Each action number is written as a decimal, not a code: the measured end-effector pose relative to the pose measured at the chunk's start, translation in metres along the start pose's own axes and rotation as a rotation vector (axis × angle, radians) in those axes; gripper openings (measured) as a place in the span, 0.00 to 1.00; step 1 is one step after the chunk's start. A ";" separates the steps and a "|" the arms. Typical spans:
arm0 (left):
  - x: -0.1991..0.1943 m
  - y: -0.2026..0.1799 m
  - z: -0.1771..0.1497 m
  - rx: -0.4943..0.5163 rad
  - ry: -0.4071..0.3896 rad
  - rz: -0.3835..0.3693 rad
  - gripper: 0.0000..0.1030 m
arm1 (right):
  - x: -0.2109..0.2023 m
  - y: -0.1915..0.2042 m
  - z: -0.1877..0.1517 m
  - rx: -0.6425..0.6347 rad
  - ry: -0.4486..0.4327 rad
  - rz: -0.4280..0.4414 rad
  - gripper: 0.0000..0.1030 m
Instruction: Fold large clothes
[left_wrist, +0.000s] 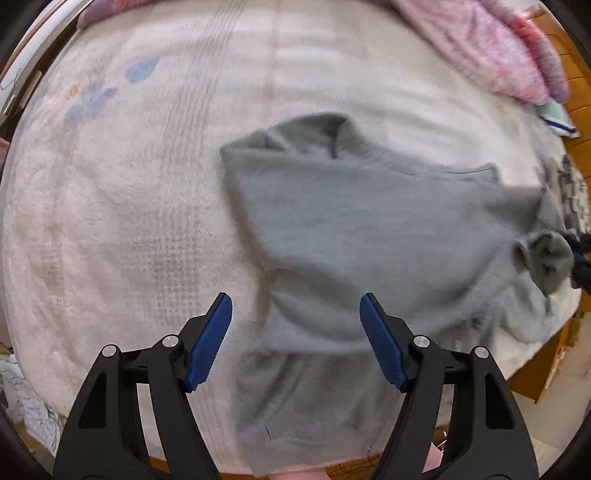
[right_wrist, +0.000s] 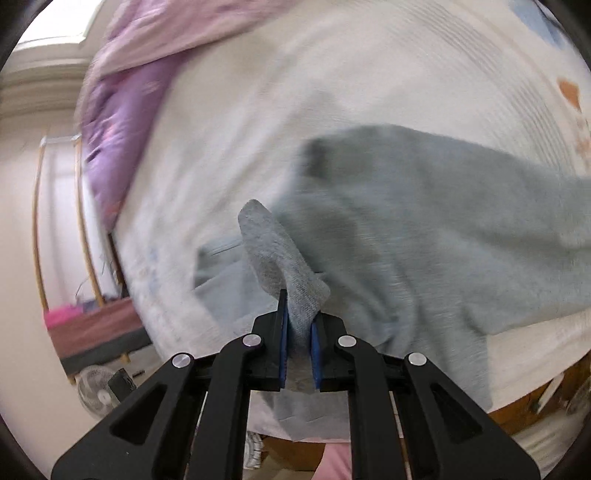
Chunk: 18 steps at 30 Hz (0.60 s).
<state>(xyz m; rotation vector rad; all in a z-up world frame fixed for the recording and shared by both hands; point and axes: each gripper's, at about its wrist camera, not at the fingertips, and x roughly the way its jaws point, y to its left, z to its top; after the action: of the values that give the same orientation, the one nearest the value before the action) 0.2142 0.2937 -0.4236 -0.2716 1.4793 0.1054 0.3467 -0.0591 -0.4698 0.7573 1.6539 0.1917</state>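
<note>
Currently the right hand-held gripper (right_wrist: 300, 325) pinches a fold of the grey sweatshirt (left_wrist: 369, 229) spread on the bed (left_wrist: 110, 221), while the open, empty left hand-held gripper (left_wrist: 295, 314) hovers above its hem, body stretching toward one o'clock.

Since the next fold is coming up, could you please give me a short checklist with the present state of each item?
1. Right gripper shut on a bunched fold of the grey knitted sweater: ok.
2. Left gripper open, blue pads empty, above the sweater's near part: ok.
3. Sweater lying flat on the white fluffy blanket: not ok, it is creased and partly doubled over.
4. Near part of the sweater fully on the bed: not ok, it hangs over the edge.
5. Pink patterned quilt apart from the sweater: ok.
6. Which part of the sweater the right gripper holds: cannot tell, blurred.
</note>
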 end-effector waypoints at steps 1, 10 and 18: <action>0.012 0.003 0.002 -0.008 0.019 0.012 0.71 | 0.000 0.000 0.000 0.000 0.000 0.000 0.09; 0.079 0.022 -0.014 -0.097 0.166 -0.043 0.72 | 0.033 -0.064 0.003 0.135 0.025 -0.062 0.85; 0.082 0.043 -0.023 -0.174 0.152 -0.045 0.08 | 0.057 -0.040 -0.015 0.054 0.062 -0.087 0.27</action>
<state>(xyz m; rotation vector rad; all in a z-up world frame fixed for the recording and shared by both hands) 0.1900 0.3219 -0.5111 -0.4622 1.6167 0.1810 0.3163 -0.0532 -0.5332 0.7239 1.7529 0.1101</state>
